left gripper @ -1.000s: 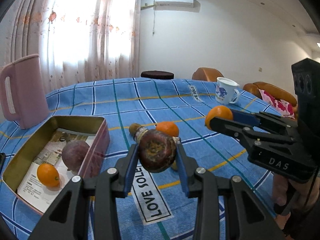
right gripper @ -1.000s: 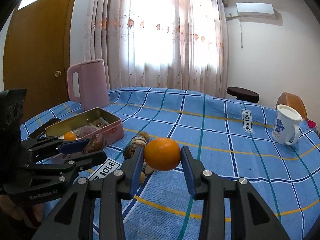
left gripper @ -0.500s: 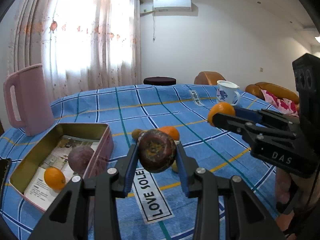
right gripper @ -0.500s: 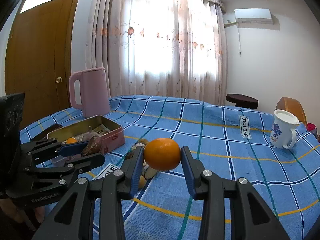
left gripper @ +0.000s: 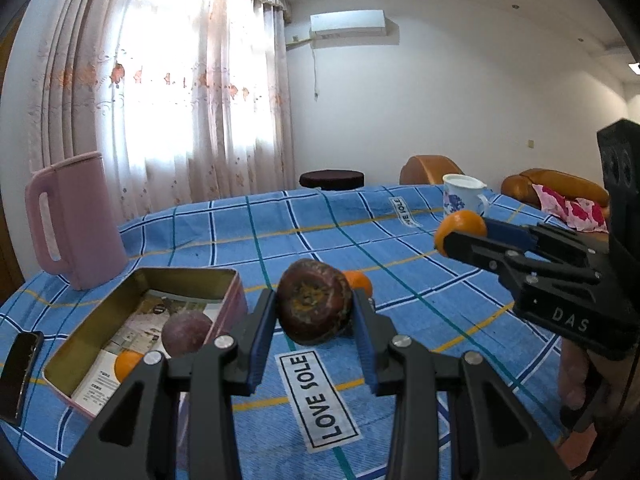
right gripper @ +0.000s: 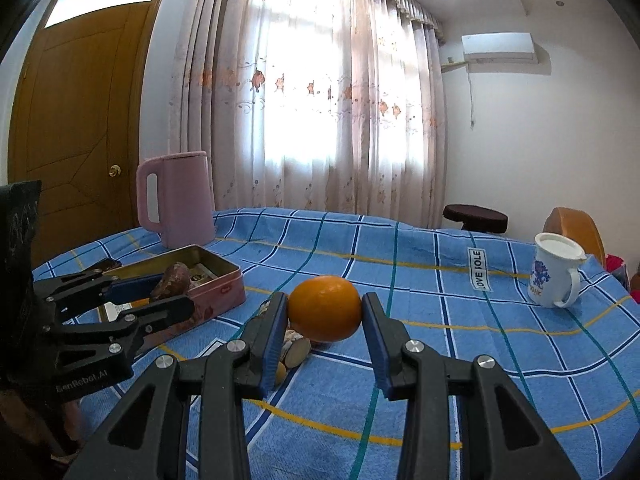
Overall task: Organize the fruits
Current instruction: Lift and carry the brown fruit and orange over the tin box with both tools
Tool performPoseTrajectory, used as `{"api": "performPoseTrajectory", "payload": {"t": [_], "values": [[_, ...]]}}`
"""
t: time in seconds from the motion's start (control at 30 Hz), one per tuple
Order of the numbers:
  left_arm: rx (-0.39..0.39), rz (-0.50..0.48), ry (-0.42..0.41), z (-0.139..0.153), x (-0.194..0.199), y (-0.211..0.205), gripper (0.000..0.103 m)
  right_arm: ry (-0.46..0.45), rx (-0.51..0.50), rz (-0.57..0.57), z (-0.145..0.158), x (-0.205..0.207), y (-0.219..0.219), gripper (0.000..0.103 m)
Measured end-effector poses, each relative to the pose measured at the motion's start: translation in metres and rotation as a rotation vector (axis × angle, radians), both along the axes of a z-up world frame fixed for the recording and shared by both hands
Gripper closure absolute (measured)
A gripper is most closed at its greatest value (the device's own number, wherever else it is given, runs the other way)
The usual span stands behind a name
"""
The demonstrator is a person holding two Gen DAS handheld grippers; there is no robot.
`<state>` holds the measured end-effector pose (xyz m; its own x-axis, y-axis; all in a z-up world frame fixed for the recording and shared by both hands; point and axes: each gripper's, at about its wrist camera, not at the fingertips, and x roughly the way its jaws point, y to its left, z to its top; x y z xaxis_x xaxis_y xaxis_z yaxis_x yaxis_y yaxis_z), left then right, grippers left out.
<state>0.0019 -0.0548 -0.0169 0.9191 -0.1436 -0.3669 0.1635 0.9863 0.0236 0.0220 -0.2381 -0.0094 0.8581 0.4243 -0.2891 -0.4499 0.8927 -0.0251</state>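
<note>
My left gripper [left gripper: 315, 308] is shut on a dark brown wrinkled fruit [left gripper: 314, 306] and holds it above the blue checked tablecloth, just right of the open pink tin [left gripper: 230, 280]. The tin holds a purple fruit [left gripper: 187, 334] and a small orange [left gripper: 127, 364]. My right gripper [right gripper: 325, 310] is shut on an orange [right gripper: 325, 308], also held above the cloth; it shows in the left wrist view [left gripper: 460, 226] at the right. Another orange [left gripper: 359, 282] lies on the cloth behind the brown fruit. A few small fruits [right gripper: 294, 350] lie under the right gripper.
A pink jug [left gripper: 74, 220] stands behind the tin. A white flowered mug [right gripper: 554, 276] stands at the far right of the table. A dark phone [left gripper: 18, 374] lies at the left edge. A stool [right gripper: 474, 214] and chairs stand beyond the table.
Both grippers have risen with their fruits and tilted up, so more of the room shows. The left gripper has moved a little toward the tin.
</note>
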Motion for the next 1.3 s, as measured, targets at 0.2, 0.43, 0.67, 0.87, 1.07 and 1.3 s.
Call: {"api": "performPoseTrajectory", "payload": {"t": [0.2,0.43,0.67,0.87,1.07,1.3], "values": [[0.020,0.032,-0.031,0.004,-0.003,0.003,0.064,-0.030,-0.011,-0.008,0.001,-0.005,0.001,0.063],[0.016,0.045,-0.026,0.005,0.000,0.010,0.064,-0.036,-0.034,-0.002,0.001,-0.005,0.007,0.063],[0.009,0.082,-0.025,0.010,0.004,0.029,0.064,-0.022,-0.035,0.033,0.008,0.004,0.022,0.063],[0.003,0.127,-0.003,0.011,0.012,0.053,0.064,-0.016,-0.053,0.091,0.017,0.015,0.052,0.063],[-0.026,0.141,0.033,0.009,0.021,0.078,0.064,0.002,-0.075,0.150,0.019,0.024,0.089,0.063],[-0.071,0.205,0.087,0.009,0.038,0.123,0.064,0.059,-0.093,0.229,0.020,0.042,0.136,0.063]]}}
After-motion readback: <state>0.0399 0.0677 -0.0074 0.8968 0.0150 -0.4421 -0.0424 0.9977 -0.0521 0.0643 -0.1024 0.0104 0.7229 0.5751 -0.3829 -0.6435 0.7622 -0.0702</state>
